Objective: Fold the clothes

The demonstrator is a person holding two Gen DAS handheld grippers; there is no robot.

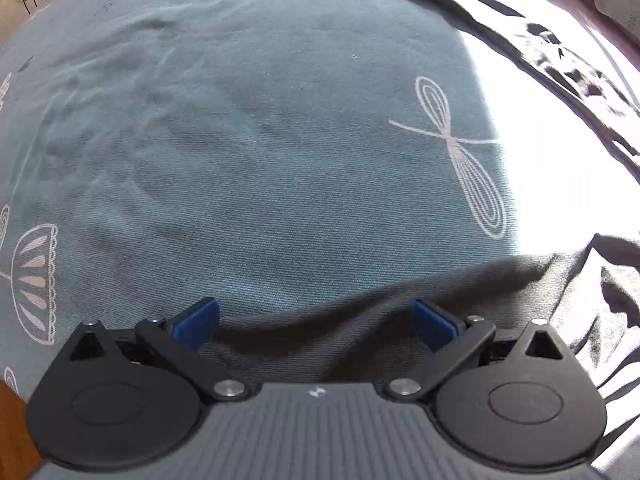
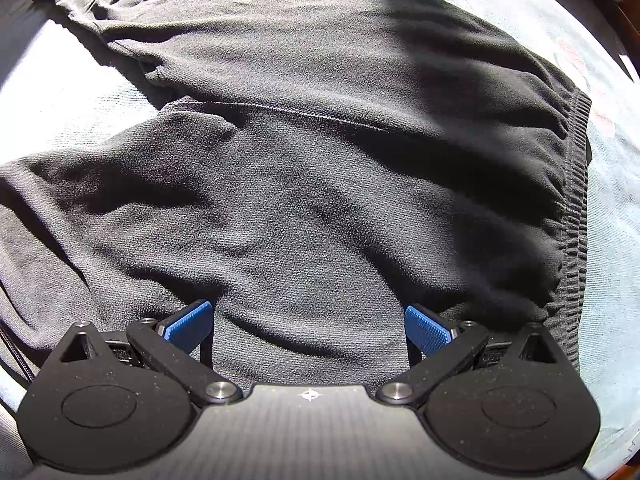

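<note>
Dark grey pants (image 2: 304, 184) lie spread on a blue-grey bedspread (image 1: 256, 136), with the ribbed waistband (image 2: 576, 208) at the right in the right wrist view. My right gripper (image 2: 308, 326) hovers open over the pants near a leg seam, its blue pads (image 2: 190, 324) wide apart. In the left wrist view my left gripper (image 1: 316, 322) stands open at the edge of the pants' fabric (image 1: 360, 320), with cloth below and between its fingers but not pinched. A further strip of the dark garment (image 1: 460, 4) runs along the upper right.
The bedspread carries white flower and dragonfly prints (image 1: 464, 156). Bright sunlight washes out the right side of the bed (image 1: 560, 152). A brown wooden edge (image 1: 12, 432) shows at the lower left corner.
</note>
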